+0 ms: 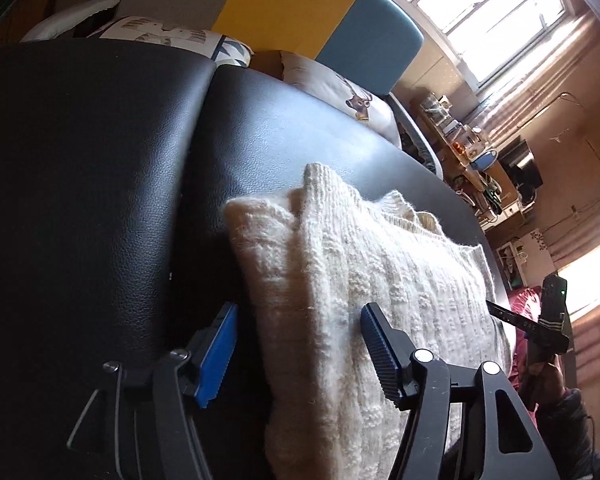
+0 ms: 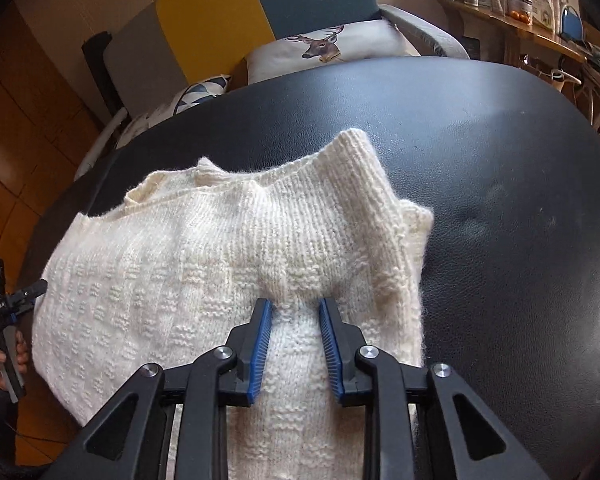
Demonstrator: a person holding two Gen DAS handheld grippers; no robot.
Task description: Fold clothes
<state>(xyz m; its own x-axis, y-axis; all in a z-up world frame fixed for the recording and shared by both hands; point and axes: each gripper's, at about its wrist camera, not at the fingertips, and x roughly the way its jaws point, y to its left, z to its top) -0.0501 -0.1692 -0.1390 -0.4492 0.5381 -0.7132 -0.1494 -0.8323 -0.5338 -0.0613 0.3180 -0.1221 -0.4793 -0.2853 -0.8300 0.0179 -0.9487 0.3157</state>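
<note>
Presently, my right tool [image 2: 294, 344] is clamped on a raised pinch of the cream cable-knit wool sweater [image 2: 204, 264], which lies partly folded on the black leatherette bench [image 2: 500, 200]. My left tool [image 1: 300, 354] stands with its blue pads apart, straddling the sweater's near edge without pressing it. Risk, as I judge it: the right tool may hold only the top layer, so a lift could peel that layer away and undo the fold beneath; the loose, fuzzy knit could also snag on the ribbed pads. With the left side unheld, the pile may drag across the smooth bench. The sweater appears thick, soft and bulky, its ribbed collar standing up at the far end, with edges uneven.
</note>
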